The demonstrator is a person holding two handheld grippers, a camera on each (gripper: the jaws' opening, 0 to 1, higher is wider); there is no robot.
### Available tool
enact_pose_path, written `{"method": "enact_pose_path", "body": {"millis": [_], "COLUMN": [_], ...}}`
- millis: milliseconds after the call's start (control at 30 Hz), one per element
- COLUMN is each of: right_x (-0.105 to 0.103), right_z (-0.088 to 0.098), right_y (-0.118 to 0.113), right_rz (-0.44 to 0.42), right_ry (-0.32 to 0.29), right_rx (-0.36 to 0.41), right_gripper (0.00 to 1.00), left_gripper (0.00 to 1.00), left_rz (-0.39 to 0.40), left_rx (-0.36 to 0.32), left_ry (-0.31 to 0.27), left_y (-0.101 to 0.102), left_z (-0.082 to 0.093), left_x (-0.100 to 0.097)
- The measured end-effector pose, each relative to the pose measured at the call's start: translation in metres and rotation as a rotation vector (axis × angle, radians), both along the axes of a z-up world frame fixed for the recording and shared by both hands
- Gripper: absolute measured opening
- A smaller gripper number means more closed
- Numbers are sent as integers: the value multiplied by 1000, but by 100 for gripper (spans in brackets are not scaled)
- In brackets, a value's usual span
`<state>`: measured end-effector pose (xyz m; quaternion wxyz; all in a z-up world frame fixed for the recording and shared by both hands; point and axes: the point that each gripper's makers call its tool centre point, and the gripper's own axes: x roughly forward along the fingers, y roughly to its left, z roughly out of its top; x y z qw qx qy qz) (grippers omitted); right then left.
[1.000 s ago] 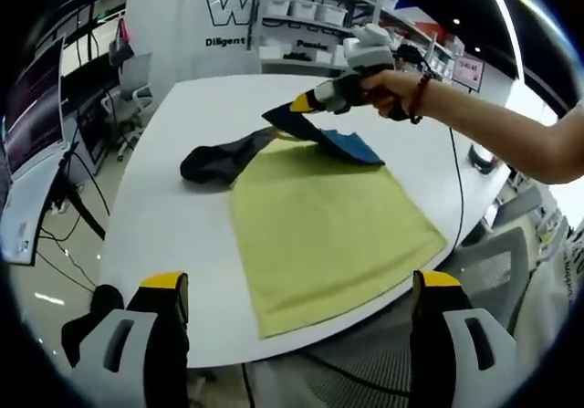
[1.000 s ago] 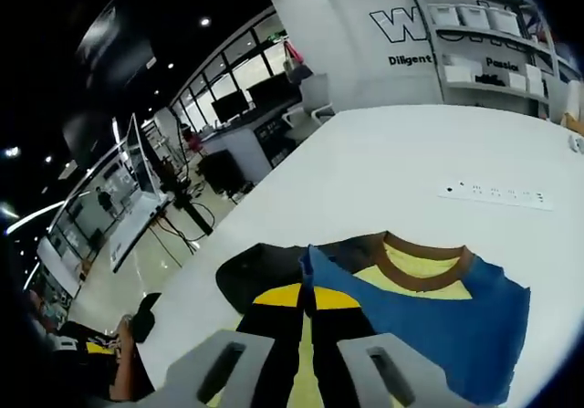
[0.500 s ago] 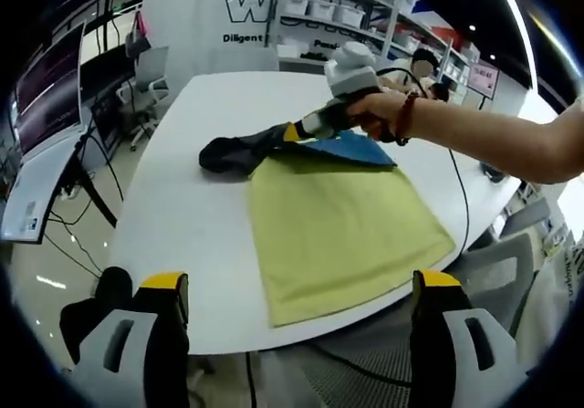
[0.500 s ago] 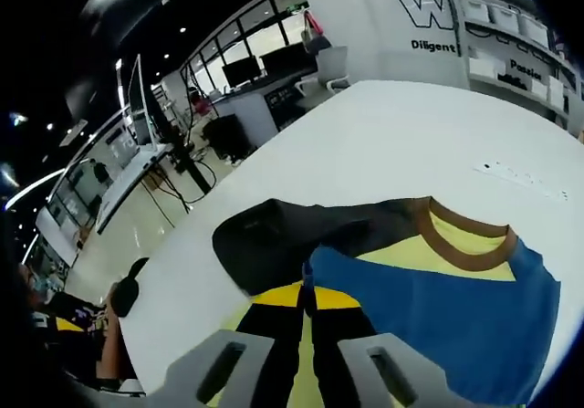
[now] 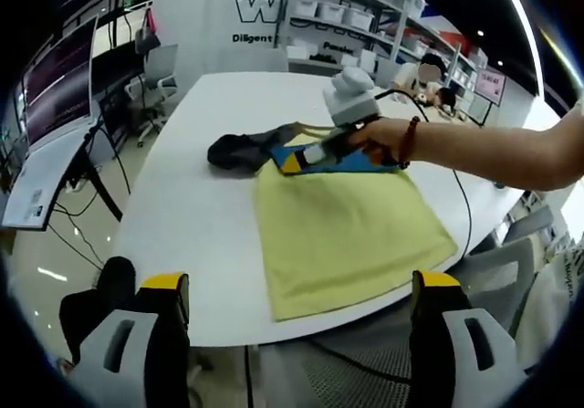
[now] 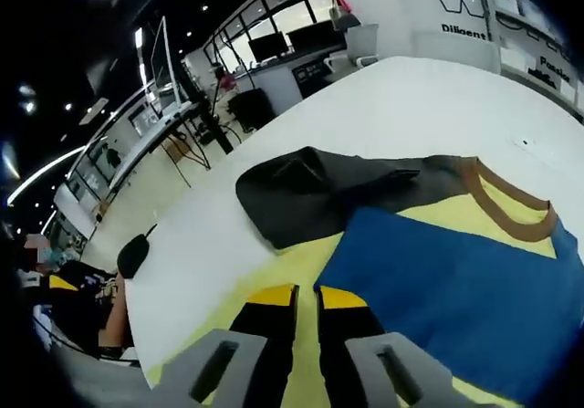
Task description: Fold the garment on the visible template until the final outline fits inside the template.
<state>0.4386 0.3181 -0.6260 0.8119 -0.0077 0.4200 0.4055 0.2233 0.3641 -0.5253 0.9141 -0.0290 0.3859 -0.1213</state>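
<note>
Right tongs [image 6: 307,291] sit low on the yellow template [image 5: 347,230], jaws parted by a narrow gap with nothing between them; the blue edge of the garment [image 6: 465,280] lies just beside the tips. Left tongs [image 5: 297,285] hang wide and empty off the worktop's [image 5: 182,216] near edge. The garment lies across the template's far end, its dark sleeve [image 6: 306,193] spilling left onto bare worktop. Best move, I'd say: pinch the sleeve and fold it inward, flat, inside the yellow outline.

Right hand-held gripper [image 6: 306,296] lowered, released garment [image 6: 456,262] onto template [image 5: 347,235].
</note>
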Motion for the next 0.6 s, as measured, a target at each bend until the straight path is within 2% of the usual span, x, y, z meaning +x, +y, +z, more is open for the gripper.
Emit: {"method": "enact_pose_path", "body": {"millis": [67, 233, 300, 467, 600], "right_x": [-4, 5, 12, 19, 23], "right_z": [4, 31, 44, 60, 67], "right_y": [3, -1, -9, -33, -63], "right_rz": [-5, -37, -62, -100, -144], "right_ry": [7, -62, -101, -144, -183], "right_rx": [34, 122, 144, 133, 109], "right_gripper": [10, 23, 31, 50, 53], "left_gripper": [99, 99, 99, 99, 99], "left_rz": [5, 27, 21, -38, -47], "left_rx": [0, -4, 3, 39, 28], "left_ry": [-5, -24, -46, -47, -56], "left_y": [1, 3, 2, -5, -11], "left_z": [1, 5, 9, 9, 10], "left_x": [0, 4, 7, 8, 9]}}
